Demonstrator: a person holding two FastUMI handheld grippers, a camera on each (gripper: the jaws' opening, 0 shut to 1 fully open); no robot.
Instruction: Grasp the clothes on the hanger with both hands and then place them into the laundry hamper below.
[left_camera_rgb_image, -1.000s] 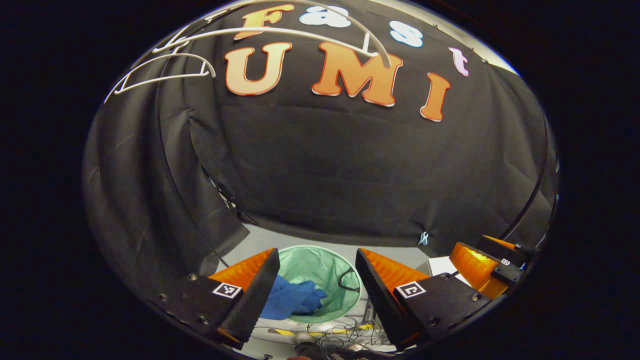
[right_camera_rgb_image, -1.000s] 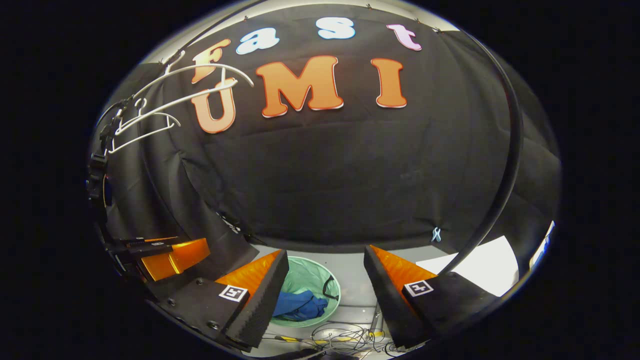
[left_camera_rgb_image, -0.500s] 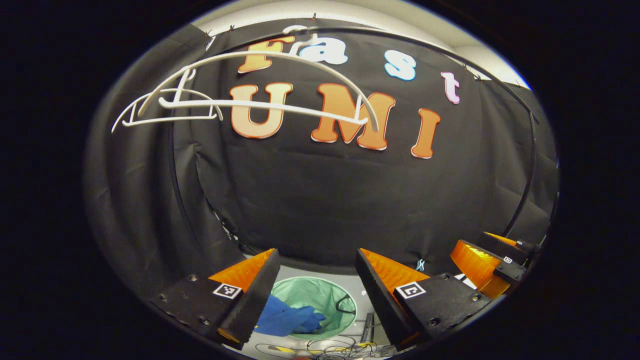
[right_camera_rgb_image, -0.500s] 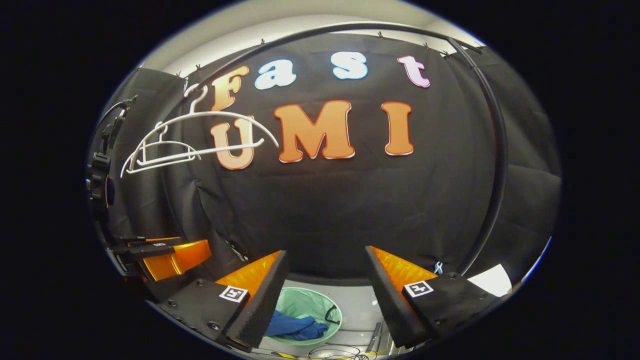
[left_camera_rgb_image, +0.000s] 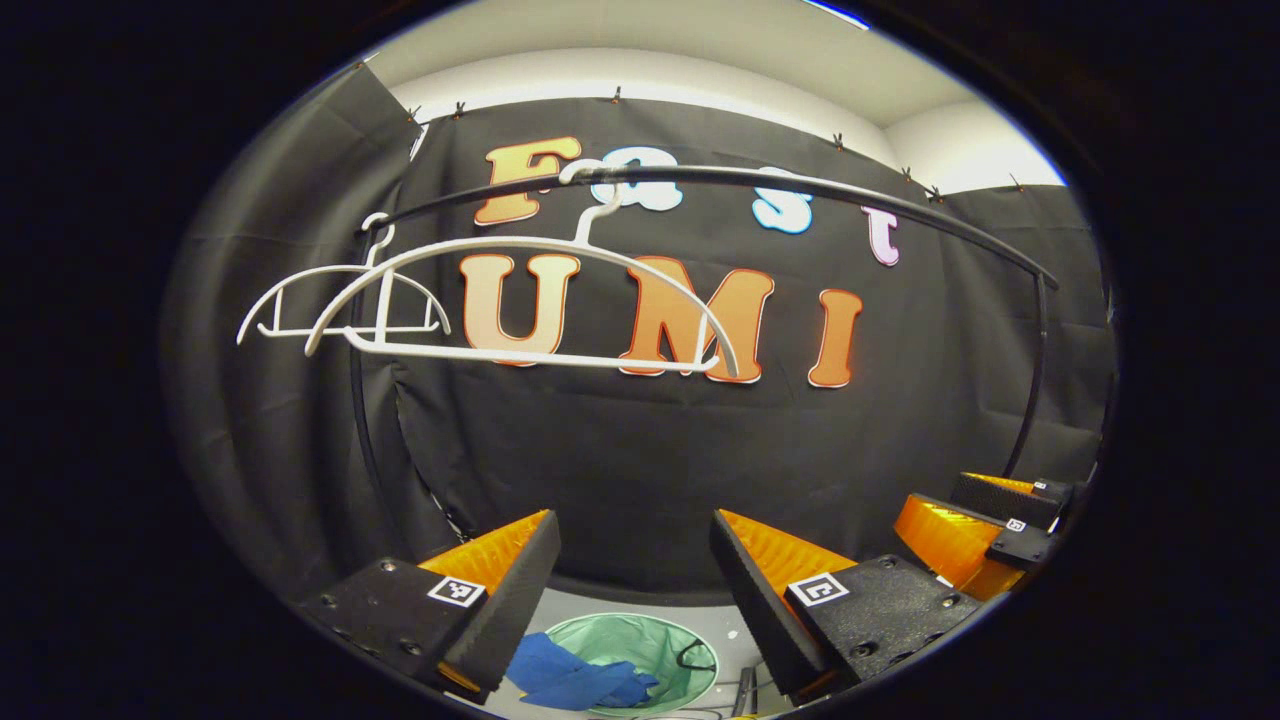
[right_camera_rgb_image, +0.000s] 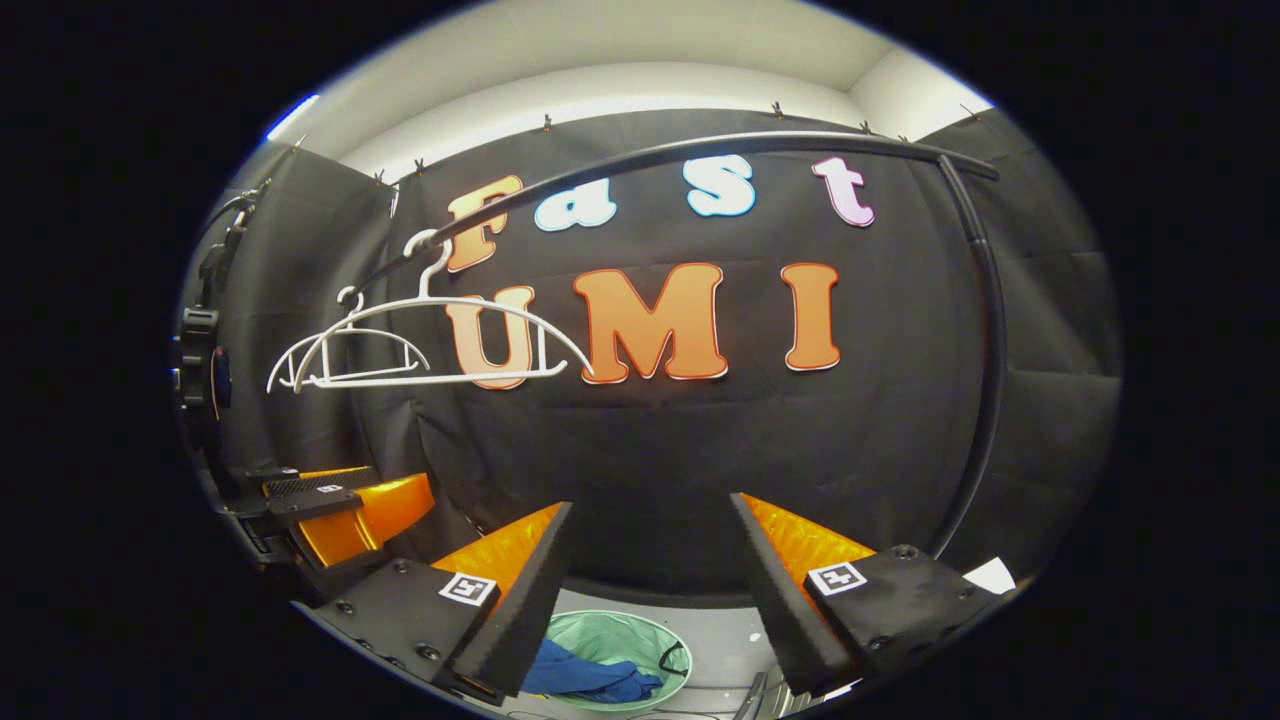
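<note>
Your left gripper (left_camera_rgb_image: 630, 585) and right gripper (right_camera_rgb_image: 650, 575) both have their fingers spread apart, holding nothing. The blue clothes (left_camera_rgb_image: 575, 680) lie bunched in the green laundry hamper (left_camera_rgb_image: 660, 640) on the floor, straight below and ahead of both. The white hangers (left_camera_rgb_image: 520, 300) hang bare on the rail (left_camera_rgb_image: 800, 185), up and left.

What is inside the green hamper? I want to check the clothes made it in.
A blue garment lies crumpled inside the green hamper, against its near-left wall. A dark cord or handle loop sits at the right rim. The left gripper's finger covers the hamper's left edge; anything under the garment is hidden.
</note>
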